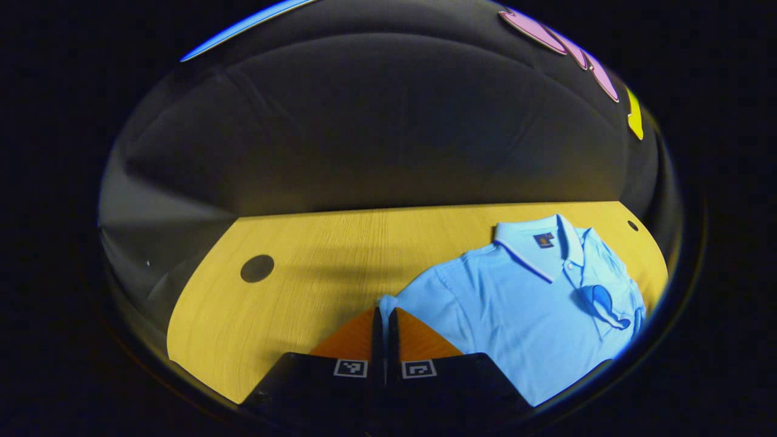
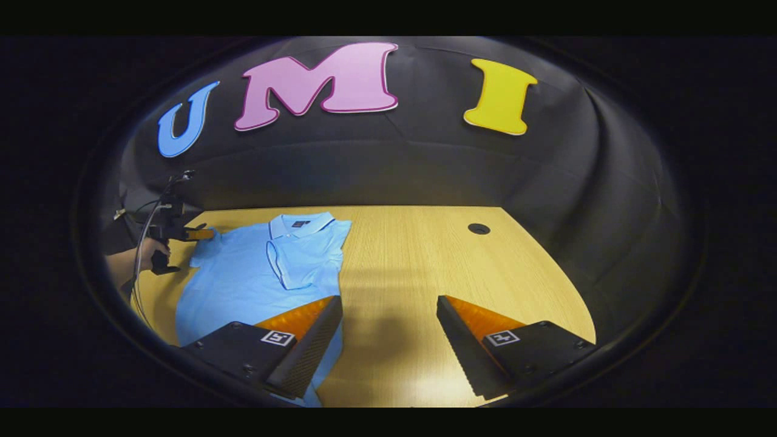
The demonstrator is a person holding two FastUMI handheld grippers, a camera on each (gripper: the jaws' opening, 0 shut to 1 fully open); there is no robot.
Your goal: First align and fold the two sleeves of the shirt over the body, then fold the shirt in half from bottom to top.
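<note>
A light blue polo shirt (image 1: 522,303) lies flat on the wooden table (image 1: 291,303), collar toward the far wall. One sleeve (image 1: 601,300) is folded over the body. My left gripper (image 1: 384,311) is shut on the tip of the other sleeve (image 1: 386,301), which lies spread out at the shirt's side. In the right gripper view the shirt (image 2: 243,279) is at the left, and a hand (image 2: 130,264) holds the left gripper (image 2: 197,233) at that sleeve. My right gripper (image 2: 388,309) stands open over bare table beside the shirt's body, with its left finger (image 2: 315,340) over the shirt's edge.
The table has a dark round hole (image 1: 257,268) to the left of the shirt and another hole (image 2: 479,229) toward its far right side. Black cloth wall closes off the back. Bare wood (image 2: 425,267) stretches to the right of the shirt.
</note>
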